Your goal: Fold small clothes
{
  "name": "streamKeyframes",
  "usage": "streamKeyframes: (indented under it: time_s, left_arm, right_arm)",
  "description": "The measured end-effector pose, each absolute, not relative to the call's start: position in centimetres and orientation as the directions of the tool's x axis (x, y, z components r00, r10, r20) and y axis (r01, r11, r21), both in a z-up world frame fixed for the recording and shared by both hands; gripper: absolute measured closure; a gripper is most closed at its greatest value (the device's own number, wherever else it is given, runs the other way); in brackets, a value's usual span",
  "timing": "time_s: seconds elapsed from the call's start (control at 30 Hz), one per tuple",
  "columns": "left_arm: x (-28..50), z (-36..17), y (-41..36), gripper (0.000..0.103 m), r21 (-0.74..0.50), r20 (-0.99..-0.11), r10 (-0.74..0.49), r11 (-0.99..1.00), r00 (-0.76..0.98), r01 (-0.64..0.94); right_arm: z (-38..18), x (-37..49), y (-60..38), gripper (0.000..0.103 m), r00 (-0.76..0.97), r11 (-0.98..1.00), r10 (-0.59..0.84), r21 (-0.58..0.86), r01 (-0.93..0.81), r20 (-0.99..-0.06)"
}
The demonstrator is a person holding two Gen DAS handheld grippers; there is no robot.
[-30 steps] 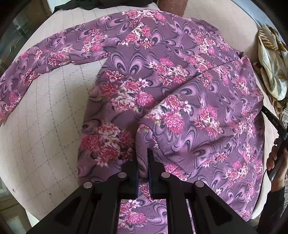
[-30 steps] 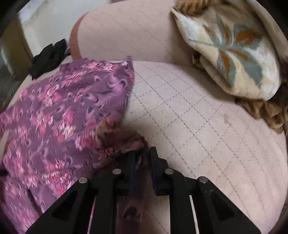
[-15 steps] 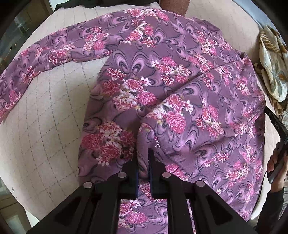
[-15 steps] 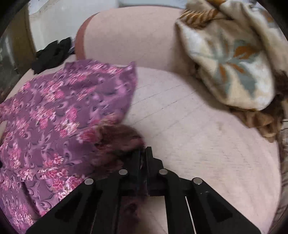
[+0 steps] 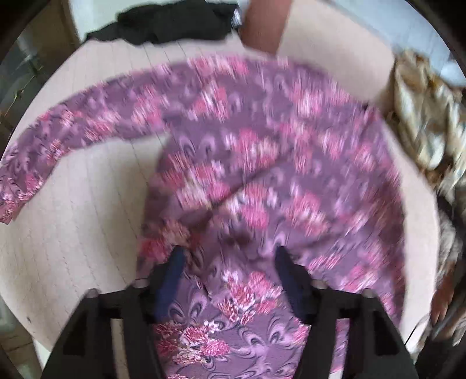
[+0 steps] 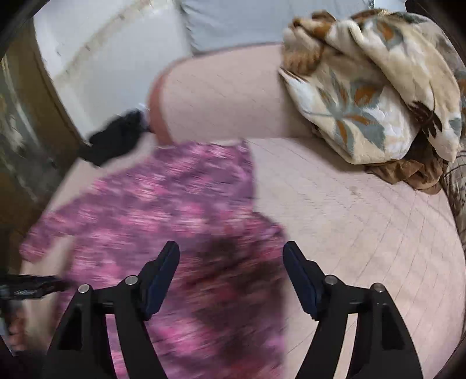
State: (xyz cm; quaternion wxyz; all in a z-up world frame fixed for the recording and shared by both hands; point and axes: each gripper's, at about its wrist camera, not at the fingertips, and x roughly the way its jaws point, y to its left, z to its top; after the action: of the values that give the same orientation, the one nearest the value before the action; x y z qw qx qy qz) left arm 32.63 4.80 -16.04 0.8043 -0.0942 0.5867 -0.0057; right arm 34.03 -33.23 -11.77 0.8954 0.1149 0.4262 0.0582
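A purple top with pink flowers (image 5: 262,163) lies on the pale quilted cushion (image 5: 72,233). Its right side is folded over the body and its left sleeve (image 5: 67,137) stretches out to the left. My left gripper (image 5: 228,259) is open and empty above the garment's near hem. In the right wrist view the same top (image 6: 163,210) lies to the left, blurred by motion. My right gripper (image 6: 231,256) is open and empty above the garment's right edge.
A cream floral blanket (image 6: 372,96) is heaped at the right on the cushion, also seen in the left wrist view (image 5: 428,116). A black garment (image 5: 171,26) lies at the far edge. The sofa backrest (image 6: 221,96) rises behind. Bare cushion (image 6: 364,233) lies right of the top.
Both grippers have opened and let go of the fabric. The folded side now rests on the body. Both views have pulled back and are blurred by motion.
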Motion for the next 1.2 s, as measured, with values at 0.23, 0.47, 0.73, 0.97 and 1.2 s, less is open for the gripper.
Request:
streamKeyframes:
  time_s: [0.23,0.47,0.73,0.97,1.2]
  left_arm:
    - [32.2,-11.5,17.2,0.022,-0.273,-0.877,-0.041,0.863,0.480,-0.425]
    - [27.3,-13.1,31.2,0.021,-0.355,-0.880,0.054,0.586,0.472,-0.728]
    - [26.3,-16.0,39.0,0.029,-0.247,-0.905,0.178,0.516,0.385,-0.820]
    - [30.2,-16.1,33.8,0.102,-0.270,-0.901,0.084,0.659,0.425,-0.702]
    - [27.3,-4.2,21.3,0.102,-0.213,-0.668,0.105,0.922,0.736,-0.324]
  right_arm:
    - [-6.4,34.6,-24.3,0.020,0.615,0.891,0.397,0.447,-0.081,-0.681]
    - [-7.4,39.1,-12.2,0.020,0.491,0.830,0.536,0.534,-0.161,-0.687]
    - [-9.2,40.3,0.2,0.020,0.374,0.812,0.581,0.483,-0.329,-0.723]
    - [-9.3,40.0,1.6,0.021,0.362,0.820,0.561,0.440,-0.367,-0.744]
    - [-7.8,40.3,-4.5,0.021,0.405,0.801,0.598,0.527,-0.283,-0.692]
